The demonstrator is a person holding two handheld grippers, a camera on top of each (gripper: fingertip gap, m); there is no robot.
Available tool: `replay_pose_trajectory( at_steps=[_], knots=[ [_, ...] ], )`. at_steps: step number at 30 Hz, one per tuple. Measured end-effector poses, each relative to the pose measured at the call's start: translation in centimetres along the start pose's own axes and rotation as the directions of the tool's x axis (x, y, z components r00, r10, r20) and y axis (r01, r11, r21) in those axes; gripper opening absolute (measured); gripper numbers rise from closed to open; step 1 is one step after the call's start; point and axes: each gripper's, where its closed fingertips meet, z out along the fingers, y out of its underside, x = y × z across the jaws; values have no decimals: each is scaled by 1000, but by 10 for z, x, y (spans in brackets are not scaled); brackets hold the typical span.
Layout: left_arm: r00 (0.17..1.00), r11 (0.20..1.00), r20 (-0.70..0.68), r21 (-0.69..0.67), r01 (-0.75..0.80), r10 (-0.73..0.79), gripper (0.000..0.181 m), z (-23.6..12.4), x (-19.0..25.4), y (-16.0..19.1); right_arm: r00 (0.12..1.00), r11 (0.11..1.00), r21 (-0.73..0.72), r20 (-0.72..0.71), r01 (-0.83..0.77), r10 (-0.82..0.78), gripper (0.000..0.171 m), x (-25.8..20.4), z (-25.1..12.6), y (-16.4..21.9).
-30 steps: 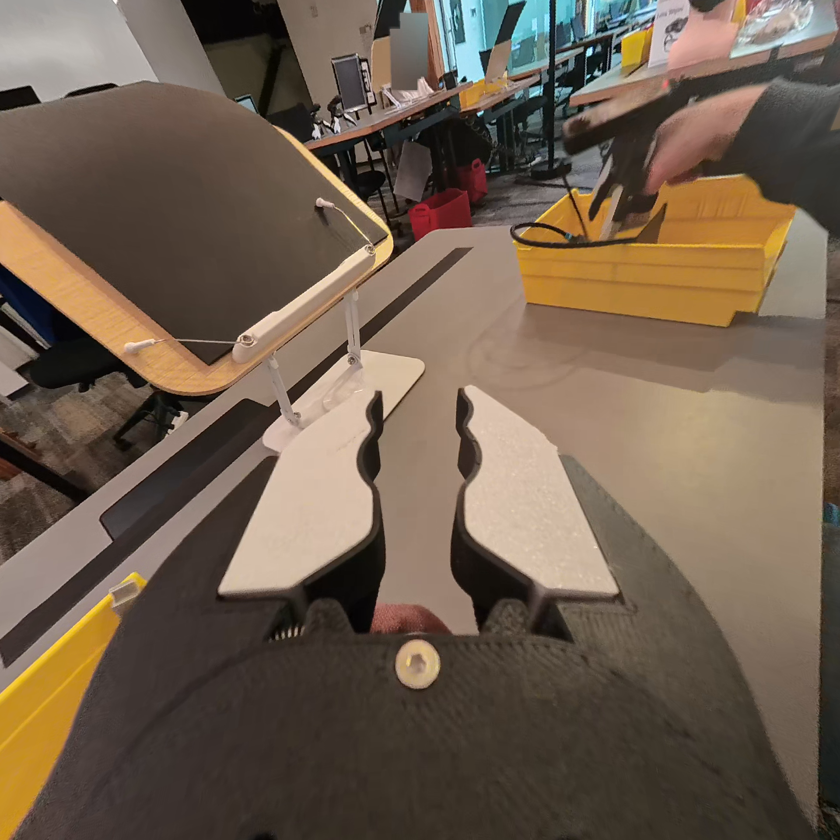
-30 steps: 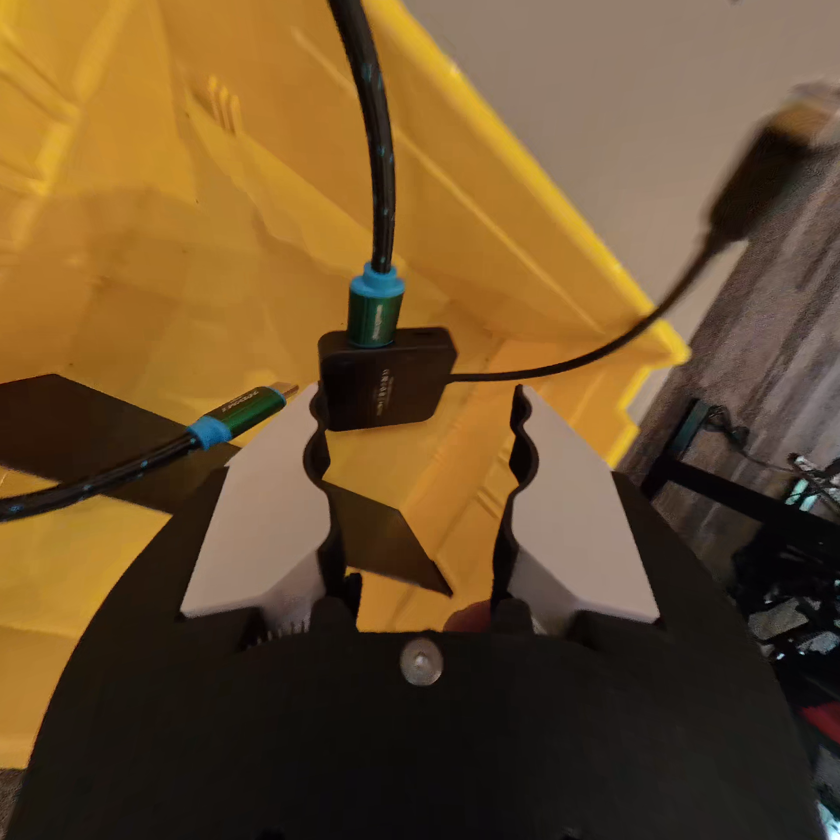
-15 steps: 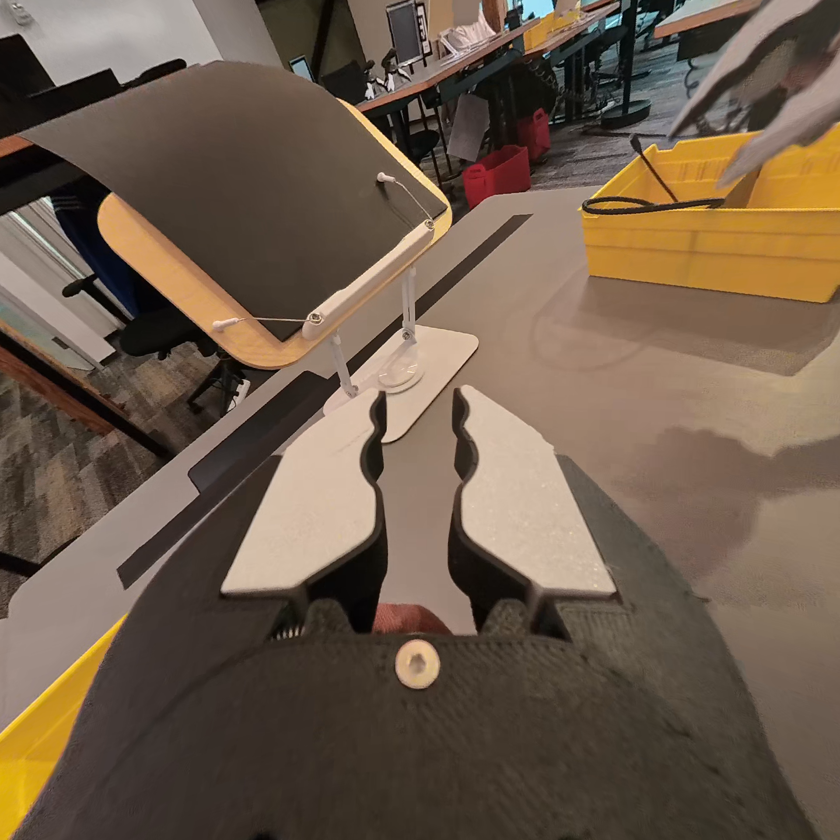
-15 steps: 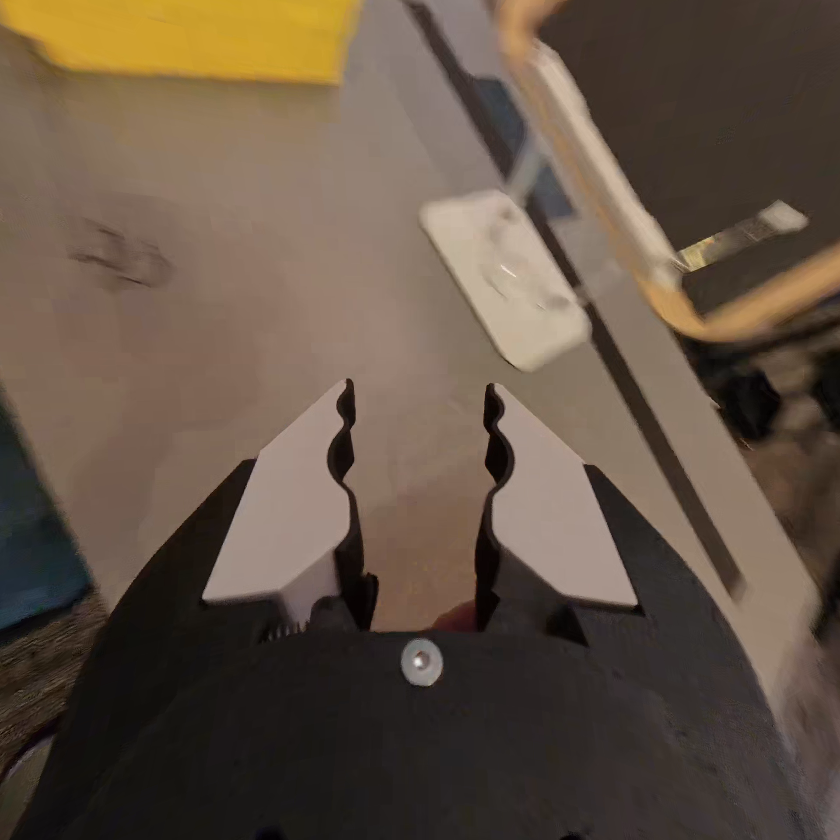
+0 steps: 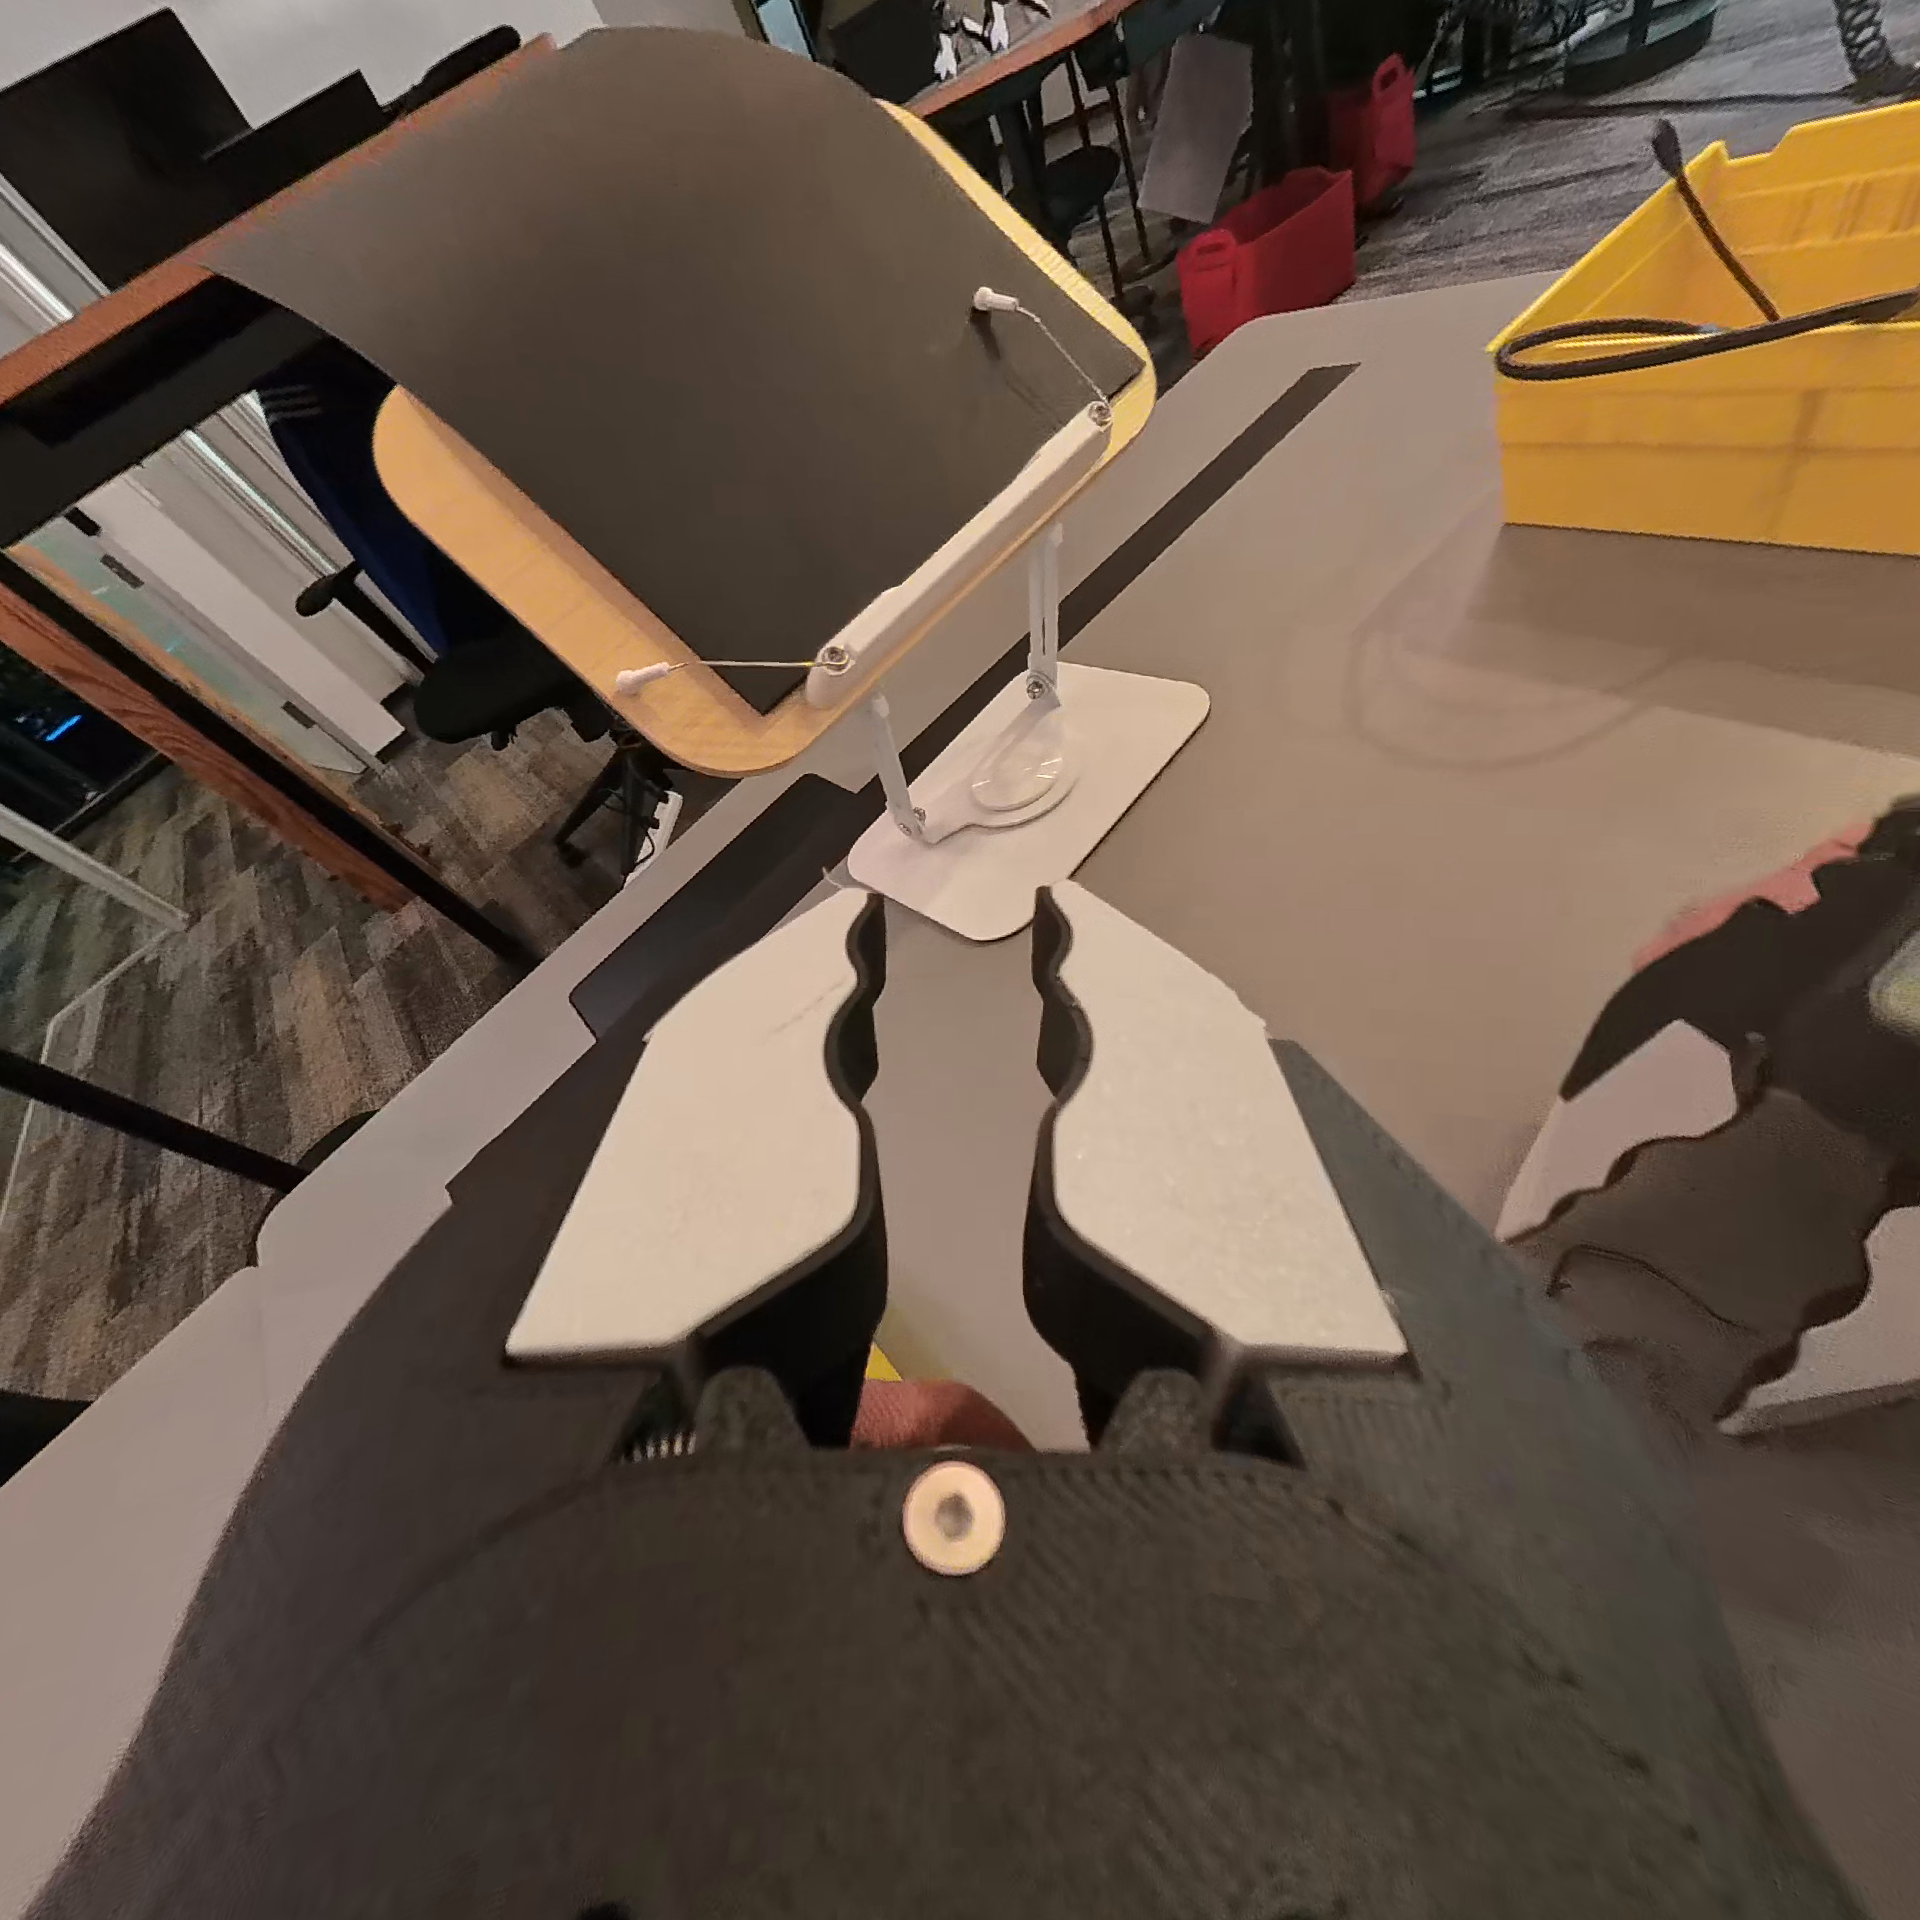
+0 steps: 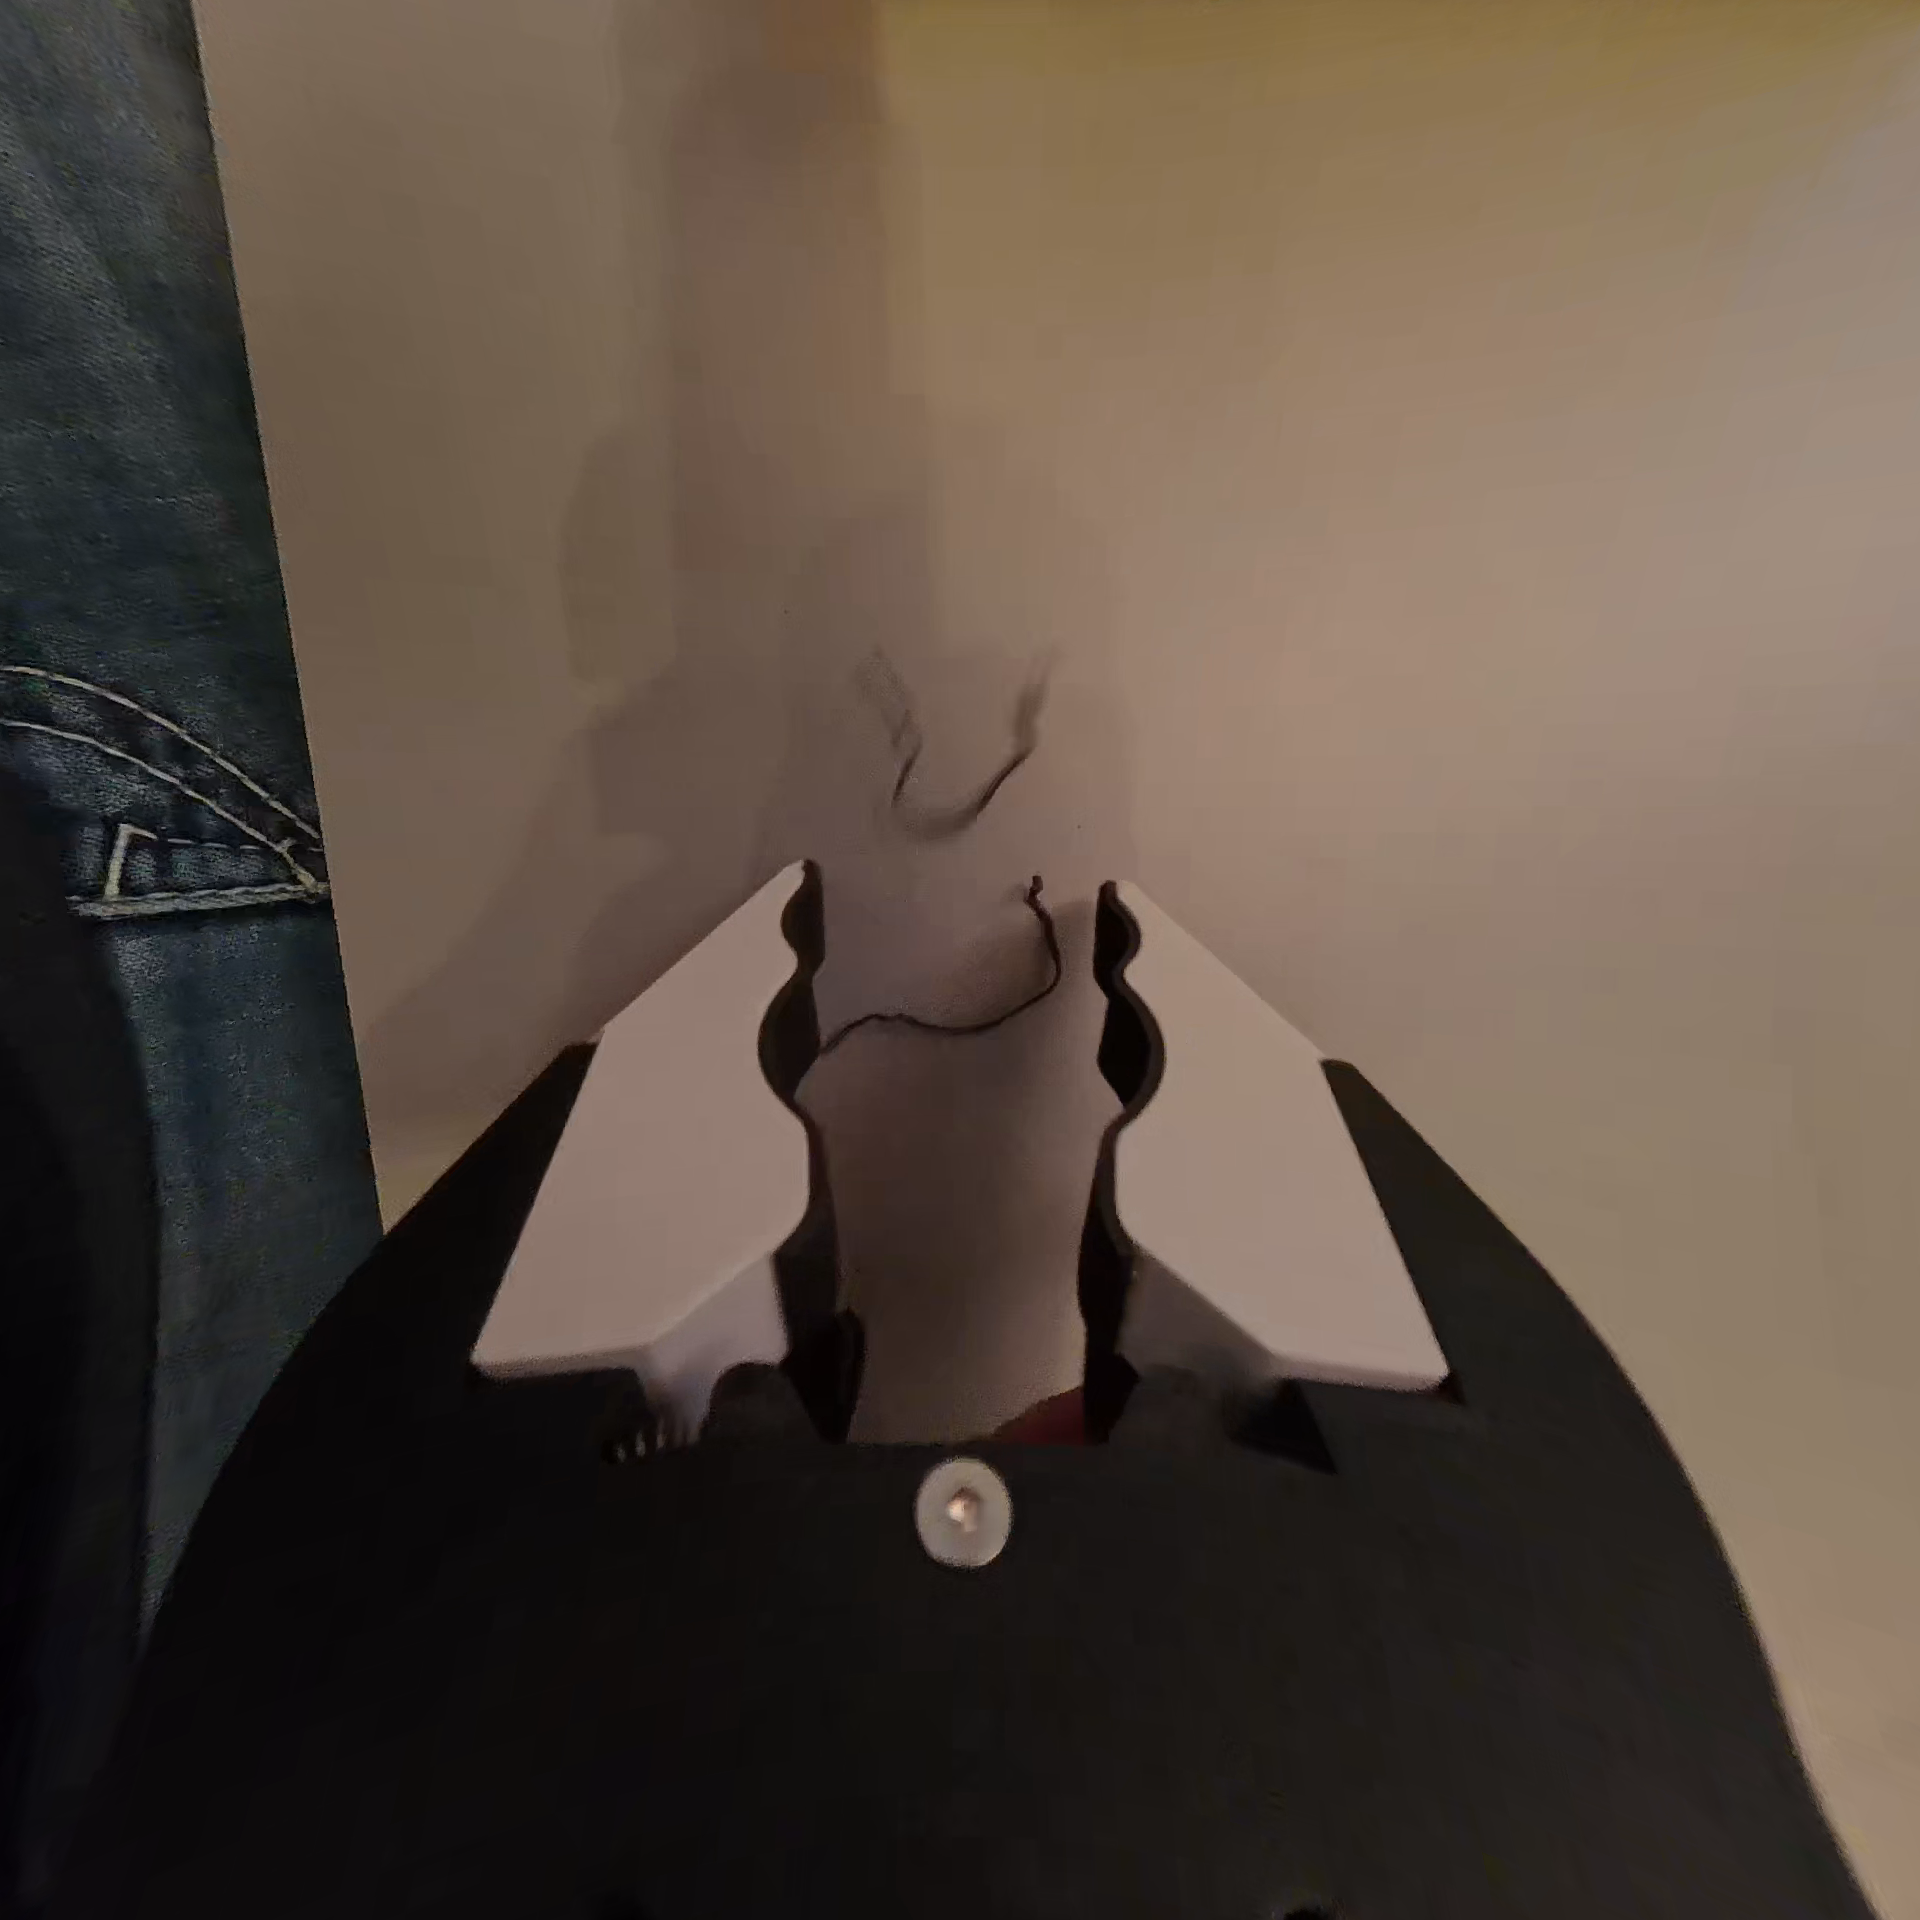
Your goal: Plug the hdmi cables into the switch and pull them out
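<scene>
Our left gripper (image 5: 956,914) and right gripper (image 6: 954,883) share black textured bodies, white fingers (image 5: 707,1174) with wavy black inner edges, and a silver screw (image 6: 962,1525); we wear blue jeans (image 6: 135,727).

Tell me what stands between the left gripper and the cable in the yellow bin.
Nothing visible: bare grey table runs from the open left gripper to the yellow bin, where the black cable lies over the rim. The book stand sits off to the left.

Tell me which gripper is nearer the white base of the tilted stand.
Left. The left gripper points at the stand's white base, its fingertips just short of the base's near edge. The right gripper sits off to the side over bare table, clearly farther from it.
</scene>
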Motion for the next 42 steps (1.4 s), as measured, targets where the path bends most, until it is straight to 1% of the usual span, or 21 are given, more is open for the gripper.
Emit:
replay_pose_trajectory(
  at_steps=[3,4,6,10,11,12,14,16,19,21,24,27,28,29,31,34,35,38,39,41,42],
  knots=[
    [1000,1000,22,-19,11,-11,26,1,-5,3,998,1000,15,-56,-24,24,22,9,1,0],
    [999,1000,30,-27,14,-13,26,1,-6,4,997,999,20,-65,-32,34,15,10,1,1],
    [999,1000,32,-23,15,-14,26,0,-7,3,997,997,42,-51,-60,62,14,9,1,3],
    [999,1000,42,-21,14,-13,26,-2,-8,-1,995,999,44,-92,-27,31,9,16,-2,7],
    [999,1000,43,-19,13,-12,26,-3,-8,-2,996,999,47,-90,-19,23,2,17,-2,7],
    [999,1000,43,-17,12,-12,26,-4,-8,-3,996,999,49,-85,-5,9,0,17,-1,8],
    [999,1000,44,-14,8,-8,26,-4,-8,-5,997,998,64,-80,14,-9,0,21,0,6],
    [999,1000,47,-14,0,1,26,-5,-7,-6,1000,996,86,-31,-3,5,0,21,1,3],
    [998,1000,56,-5,-5,5,26,-8,-10,-9,998,979,196,39,-59,53,0,25,-4,-16],
    [998,1000,60,4,4,-4,26,-10,-13,-11,998,964,259,50,-57,46,0,28,-7,-34],
    [998,1000,69,4,5,-5,26,-11,-17,-11,1000,957,290,29,2,-11,0,33,-3,-57],
    [997,1000,81,5,2,-2,26,-15,-21,-11,997,959,281,64,32,-52,0,30,6,-70],
    [996,1000,88,6,-2,2,26,-17,-23,-12,994,964,262,80,50,-73,9,27,9,-70],
    [995,1000,95,9,-3,3,26,-19,-26,-13,990,970,232,98,74,-99,22,25,13,-67],
    [995,1000,103,22,8,-10,26,-22,-31,-15,975,969,189,121,162,-187,46,21,20,-58],
    [994,1000,110,26,15,-18,26,-24,-36,-15,942,949,168,160,268,-295,56,19,28,-48],
    [994,1000,112,25,14,-16,26,-24,-36,-14,930,941,171,175,293,-322,56,19,30,-47],
    [994,1000,109,25,11,-13,26,-24,-35,-14,915,935,195,223,295,-335,36,18,35,-52],
    [994,1000,110,24,7,-10,26,-24,-35,-14,917,939,190,228,287,-327,26,18,38,-54],
    [994,1000,111,22,5,-7,26,-24,-35,-14,937,948,187,188,259,-294,0,24,46,-63],
    [994,1000,111,22,7,-9,26,-24,-35,-14,946,954,181,182,238,-270,0,26,49,-66]
  ],
)
